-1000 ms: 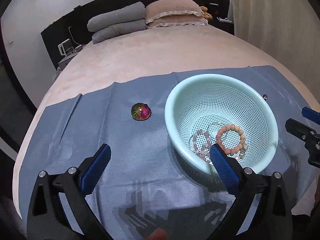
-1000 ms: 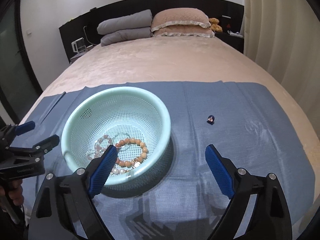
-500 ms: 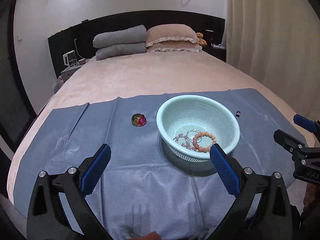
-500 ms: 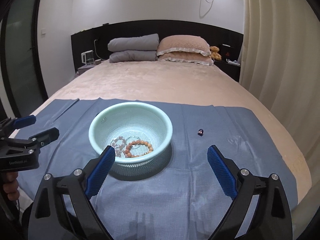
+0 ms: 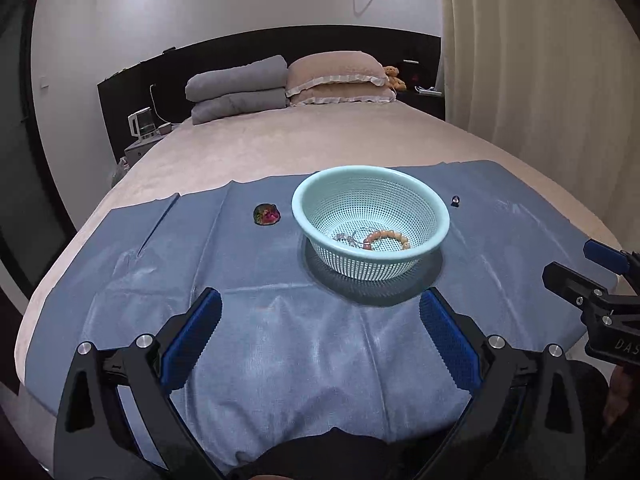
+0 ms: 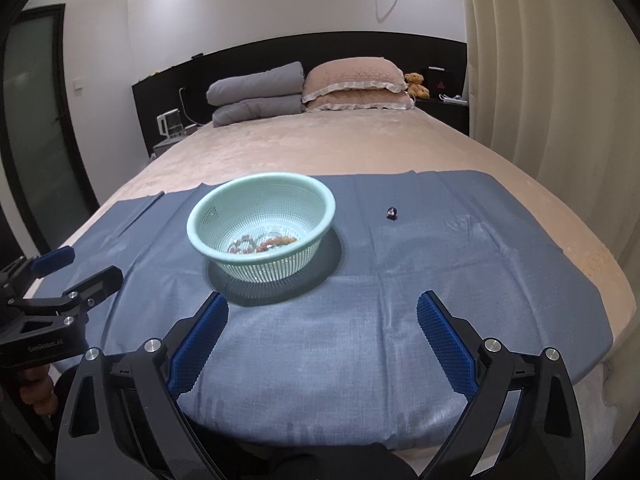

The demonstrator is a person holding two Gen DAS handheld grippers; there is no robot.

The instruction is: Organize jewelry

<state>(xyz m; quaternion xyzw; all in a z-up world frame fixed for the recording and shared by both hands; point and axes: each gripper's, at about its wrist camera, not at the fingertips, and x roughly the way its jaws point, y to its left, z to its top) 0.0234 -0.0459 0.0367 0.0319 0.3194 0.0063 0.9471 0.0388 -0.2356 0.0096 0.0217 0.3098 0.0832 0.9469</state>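
A mint-green mesh basket (image 5: 434, 222) (image 6: 320, 224) stands on a blue cloth (image 5: 280, 320) (image 6: 360, 320) on the bed. Inside it lie a peach bead bracelet (image 5: 390, 237) (image 6: 280, 241) and a pale bead bracelet (image 5: 346, 238) (image 6: 240, 245). A multicoloured brooch-like piece (image 5: 267, 214) lies on the cloth left of the basket. A small dark bead or ring (image 5: 455, 200) (image 6: 391, 213) lies to the basket's right. My left gripper (image 5: 320, 316) (image 6: 74, 266) is open and empty, well short of the basket. My right gripper (image 6: 322, 316) (image 5: 576, 264) is open and empty too.
The beige bedspread (image 5: 300, 144) stretches behind the cloth. Grey and pink pillows (image 5: 288, 84) lie at the dark headboard. A curtain (image 5: 540, 60) hangs on the right. A nightstand with a kettle (image 5: 142, 124) stands at the far left. The bed's front edge is just under the grippers.
Both grippers have pulled back and up from the basket, which now looks smaller and farther off. Both stay open and empty. The jewelry has not moved.
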